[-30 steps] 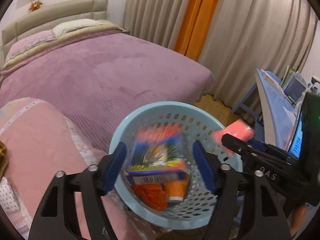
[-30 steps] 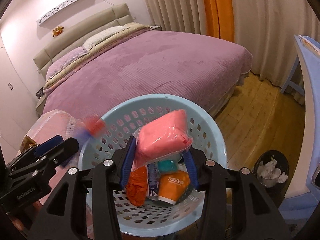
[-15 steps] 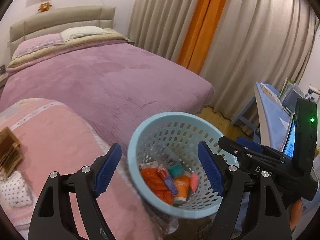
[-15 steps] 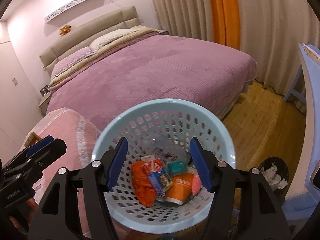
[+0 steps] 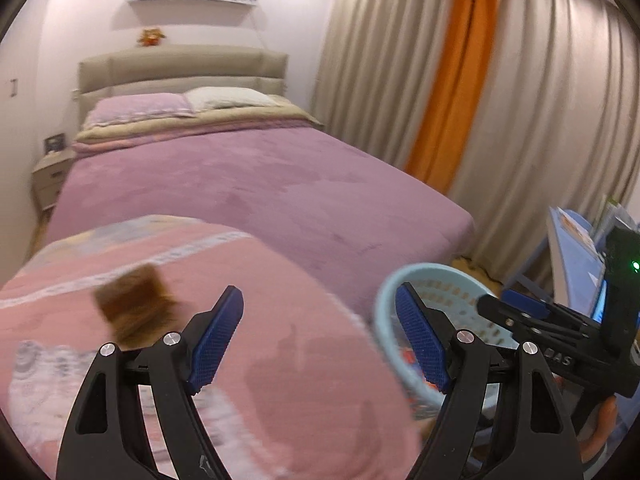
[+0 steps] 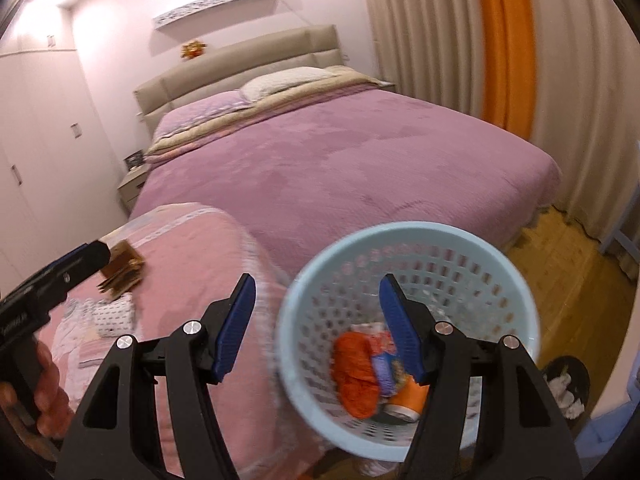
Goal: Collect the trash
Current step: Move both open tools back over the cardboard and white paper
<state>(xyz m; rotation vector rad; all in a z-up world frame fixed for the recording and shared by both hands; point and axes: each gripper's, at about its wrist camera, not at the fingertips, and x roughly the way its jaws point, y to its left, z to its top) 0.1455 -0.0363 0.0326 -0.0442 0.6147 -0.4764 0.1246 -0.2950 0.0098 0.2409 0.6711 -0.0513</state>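
Lower centre of the left wrist view: the left hand-held gripper [image 5: 316,344], jaws spread wide and holding nothing, over a pink quilt [image 5: 280,360]. Lower centre of the right wrist view: the right hand-held gripper [image 6: 318,330], jaws likewise spread and empty, its right finger inside the outline of the basket, its left finger over the pink quilt [image 6: 192,248].

Lower right of the right wrist view: a light blue perforated basket [image 6: 408,236] beside the quilt, containing an orange crumpled wrapper [image 6: 354,372], a blue packet [image 6: 384,368] and an orange cup [image 6: 410,398]. The same basket [image 5: 384,312] appears at lower right of the left wrist view, partly hidden.

Left of both views: a brown object [image 6: 122,268] [image 5: 132,308], blurred, lying on the quilt, with a white spotted item [image 6: 112,316] just below it.

Lower right edge of the right wrist view: a dark bin [image 6: 576,368] with white paper, on the wooden floor [image 6: 580,280].

Centre to upper part: a bed [image 6: 340,168] with purple cover, a beige headboard [image 6: 240,64], and beige curtains with an orange strip [image 6: 508,40].
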